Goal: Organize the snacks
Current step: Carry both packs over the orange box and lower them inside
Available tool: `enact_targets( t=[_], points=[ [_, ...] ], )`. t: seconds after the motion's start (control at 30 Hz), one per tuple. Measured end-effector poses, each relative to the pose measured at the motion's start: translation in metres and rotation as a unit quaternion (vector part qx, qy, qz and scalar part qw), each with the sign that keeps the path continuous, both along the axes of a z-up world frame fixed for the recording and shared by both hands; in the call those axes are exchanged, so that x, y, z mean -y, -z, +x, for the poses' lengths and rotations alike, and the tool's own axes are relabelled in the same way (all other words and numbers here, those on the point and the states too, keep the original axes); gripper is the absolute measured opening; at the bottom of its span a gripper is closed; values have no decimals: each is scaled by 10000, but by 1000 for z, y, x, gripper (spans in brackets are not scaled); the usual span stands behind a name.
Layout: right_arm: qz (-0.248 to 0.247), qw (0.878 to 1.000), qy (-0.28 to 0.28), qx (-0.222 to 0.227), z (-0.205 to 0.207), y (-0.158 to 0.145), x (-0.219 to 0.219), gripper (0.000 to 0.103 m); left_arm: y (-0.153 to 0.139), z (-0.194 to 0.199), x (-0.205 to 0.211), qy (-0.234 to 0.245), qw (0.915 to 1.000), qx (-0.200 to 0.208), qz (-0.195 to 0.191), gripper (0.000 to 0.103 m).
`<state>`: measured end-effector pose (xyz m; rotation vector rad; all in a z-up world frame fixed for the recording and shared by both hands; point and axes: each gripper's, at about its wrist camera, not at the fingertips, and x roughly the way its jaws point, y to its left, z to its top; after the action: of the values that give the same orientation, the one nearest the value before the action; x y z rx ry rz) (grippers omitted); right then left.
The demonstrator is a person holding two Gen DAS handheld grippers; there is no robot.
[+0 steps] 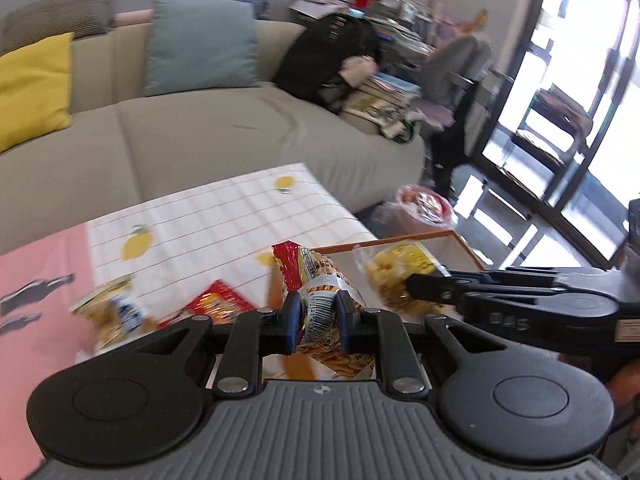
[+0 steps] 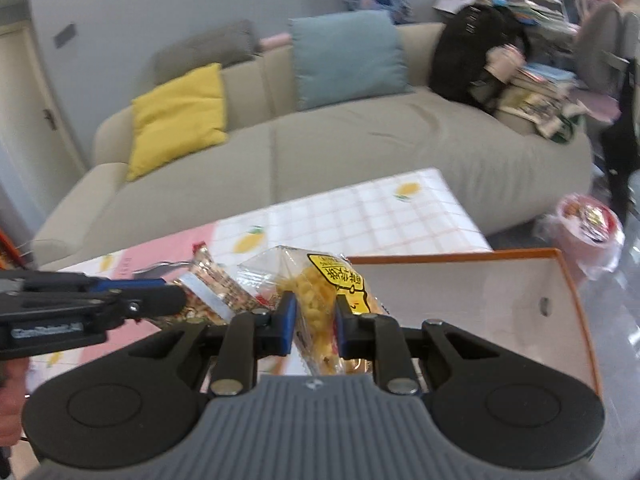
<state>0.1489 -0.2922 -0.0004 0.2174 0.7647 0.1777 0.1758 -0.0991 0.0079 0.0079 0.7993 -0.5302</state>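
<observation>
My left gripper (image 1: 317,322) is shut on a red-topped snack packet (image 1: 320,280) with a barcode, held above the table. My right gripper (image 2: 316,326) is shut on a clear bag of yellow puffs (image 2: 320,292) with a yellow label. In the left wrist view the right gripper (image 1: 416,282) reaches in from the right with the yellow puff bag (image 1: 396,276) over the orange-rimmed box (image 1: 400,240). In the right wrist view the left gripper (image 2: 176,300) comes in from the left with its packet (image 2: 212,284), beside the box (image 2: 480,280). Two more snack packs, a yellow-and-blue one (image 1: 112,312) and a red one (image 1: 216,304), lie on the tablecloth.
The table carries a white grid cloth with lemons (image 1: 224,220) and a pink part (image 1: 36,280). Behind it stands a beige sofa (image 2: 320,148) with yellow and blue cushions and a black backpack (image 2: 472,56). A bag of red items (image 2: 588,224) sits on the floor at right.
</observation>
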Motion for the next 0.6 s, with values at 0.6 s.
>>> enact_targets(
  t=[0.6],
  points=[
    [509, 9914, 411, -1135, 72, 93, 53, 17, 80, 47, 81, 781, 9843, -265, 1558, 20]
  ],
)
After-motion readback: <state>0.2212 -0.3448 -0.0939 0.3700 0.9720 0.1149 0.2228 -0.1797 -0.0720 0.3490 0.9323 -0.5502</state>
